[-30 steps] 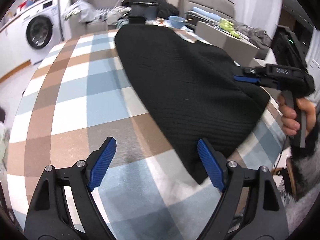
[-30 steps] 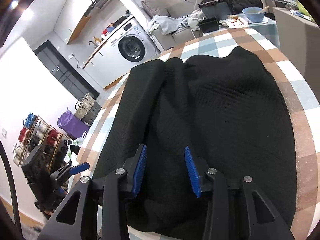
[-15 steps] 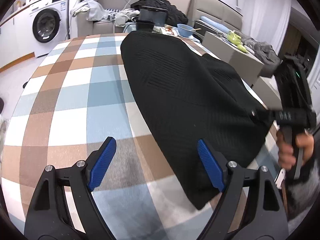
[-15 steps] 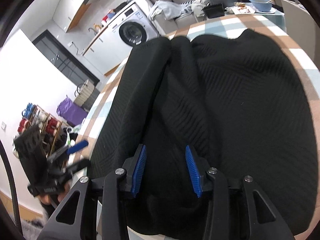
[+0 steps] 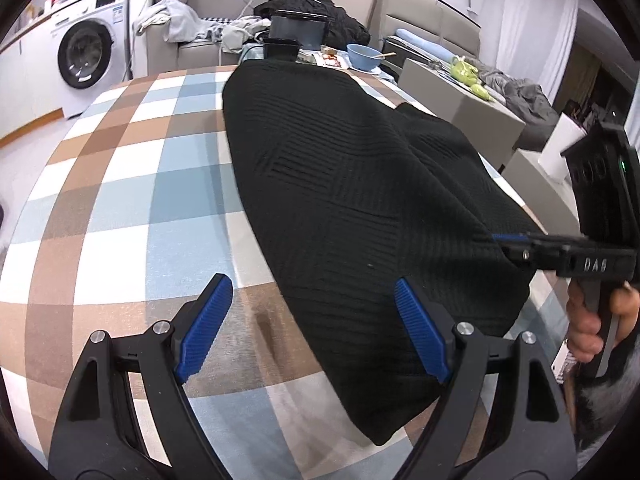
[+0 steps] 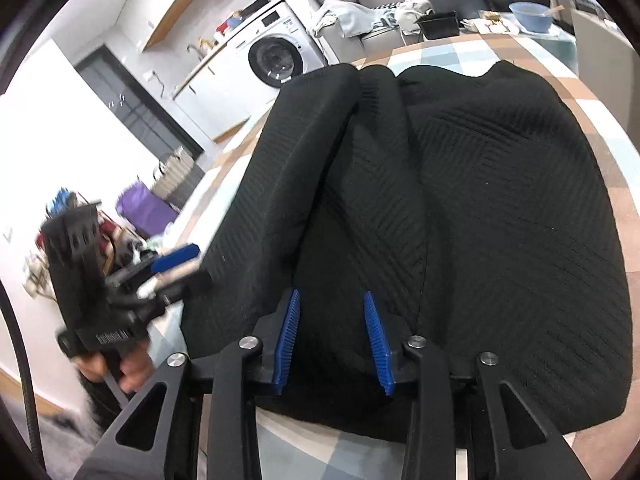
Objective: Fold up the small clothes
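A black knitted garment lies spread along the checked tablecloth. In the right wrist view its left side is folded over in a thick roll. My left gripper is open and wide, low over the cloth, its right pad above the garment's near corner. My right gripper hovers over the near hem with its jaws closing; fabric shows between the pads, which do not press on it. From the left wrist view the right gripper reaches onto the garment's right edge. The left gripper appears blurred beside the roll.
At the table's far end stand a black tray and a blue bowl. Behind are a sofa with loose clothes and a washing machine. A grey cabinet stands off the right edge. A person's hand holds the right gripper.
The left gripper has come closer to the garment's near left side. The right gripper's jaws have narrowed slightly and it has shifted along the hem. The garment lies as before.
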The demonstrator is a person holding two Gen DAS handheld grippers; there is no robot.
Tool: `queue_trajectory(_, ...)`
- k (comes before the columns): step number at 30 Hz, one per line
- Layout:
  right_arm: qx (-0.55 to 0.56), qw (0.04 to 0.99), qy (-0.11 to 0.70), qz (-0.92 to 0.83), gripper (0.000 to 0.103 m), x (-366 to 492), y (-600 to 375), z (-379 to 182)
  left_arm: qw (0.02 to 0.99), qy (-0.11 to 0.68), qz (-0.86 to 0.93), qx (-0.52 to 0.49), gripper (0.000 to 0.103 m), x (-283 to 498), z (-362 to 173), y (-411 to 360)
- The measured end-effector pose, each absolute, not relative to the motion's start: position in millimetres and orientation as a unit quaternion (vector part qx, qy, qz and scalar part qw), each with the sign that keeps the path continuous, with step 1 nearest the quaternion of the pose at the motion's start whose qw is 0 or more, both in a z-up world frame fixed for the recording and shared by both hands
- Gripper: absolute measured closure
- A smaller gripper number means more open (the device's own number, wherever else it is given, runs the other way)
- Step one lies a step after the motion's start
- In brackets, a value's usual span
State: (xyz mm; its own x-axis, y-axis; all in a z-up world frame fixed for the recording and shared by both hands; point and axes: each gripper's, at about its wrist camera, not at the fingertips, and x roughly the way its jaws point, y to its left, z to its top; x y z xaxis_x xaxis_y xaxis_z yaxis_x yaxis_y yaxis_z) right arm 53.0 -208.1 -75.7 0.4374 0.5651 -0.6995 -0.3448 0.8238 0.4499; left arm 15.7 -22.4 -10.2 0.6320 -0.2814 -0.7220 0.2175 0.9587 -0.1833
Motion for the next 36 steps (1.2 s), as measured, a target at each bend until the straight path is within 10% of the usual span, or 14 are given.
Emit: queue_trajectory(36,0.08,0.845,0.464,0.253,0.056,76.8,-195.3,-68.1,0.902,0.409,-0.135,-0.032,0.021,23.0,-14.5,-18.2)
